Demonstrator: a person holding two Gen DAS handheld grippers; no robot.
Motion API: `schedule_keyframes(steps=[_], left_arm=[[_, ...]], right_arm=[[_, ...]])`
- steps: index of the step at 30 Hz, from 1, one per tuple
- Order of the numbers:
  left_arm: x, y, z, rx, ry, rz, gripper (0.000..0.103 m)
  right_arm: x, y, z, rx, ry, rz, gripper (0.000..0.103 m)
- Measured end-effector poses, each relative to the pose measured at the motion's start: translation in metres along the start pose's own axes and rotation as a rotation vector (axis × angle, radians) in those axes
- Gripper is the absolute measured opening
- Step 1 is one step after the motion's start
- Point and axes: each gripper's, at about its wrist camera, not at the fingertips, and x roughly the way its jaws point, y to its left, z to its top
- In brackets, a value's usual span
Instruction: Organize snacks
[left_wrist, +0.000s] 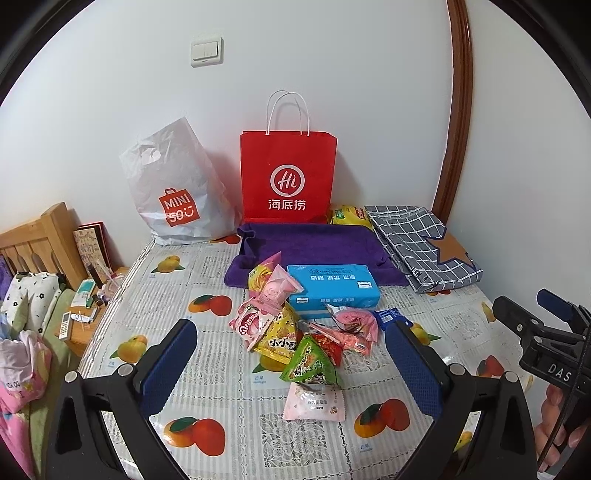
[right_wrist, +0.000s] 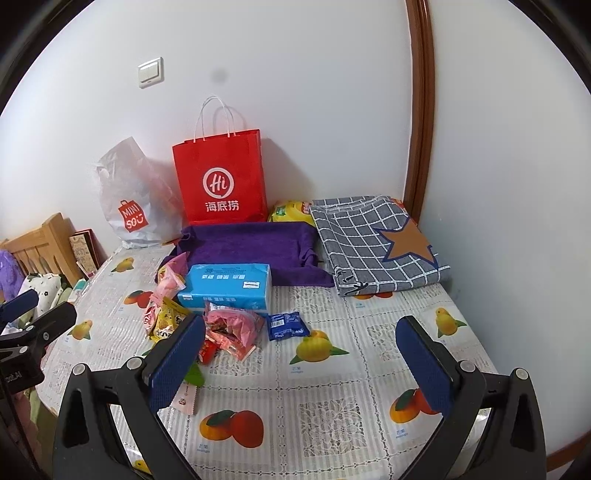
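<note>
A pile of small snack packets lies on the fruit-print tablecloth, in front of a blue tissue pack. A pink packet lies nearest me. My left gripper is open and empty, held above the table just short of the pile. In the right wrist view the pile sits at the left, with a small blue packet beside it. My right gripper is open and empty over the table. A red paper bag stands upright at the wall.
A white Miniso plastic bag leans left of the red bag. A purple towel and a folded grey checked cloth lie behind the tissues, with a yellow packet at the wall. A wooden bed frame and bedside clutter are on the left.
</note>
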Motion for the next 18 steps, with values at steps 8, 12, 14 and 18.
schedule_keyframes(steps=[8,12,14,18], left_arm=[[0.0002,-0.0047,-0.0033,0.015,0.0,0.002,0.102],[0.0003,-0.0043,-0.0042,0.005,-0.002,-0.006,0.102],[0.0005,-0.0033,-0.0046,0.002,-0.002,-0.008,0.102],[0.0,-0.0029,-0.0059,0.009,-0.002,-0.009,0.102]], right_arm=[[-0.0002,0.0013,-0.0005,-0.001,-0.003,-0.001,0.102],[-0.0033,0.0005,-0.0002,0.003,-0.011,0.003,0.102],[-0.0038,0.0003,0.001,0.006,-0.013,0.002,0.102],[-0.0062,0.0002,0.0015,0.012,-0.019,0.01,0.102]])
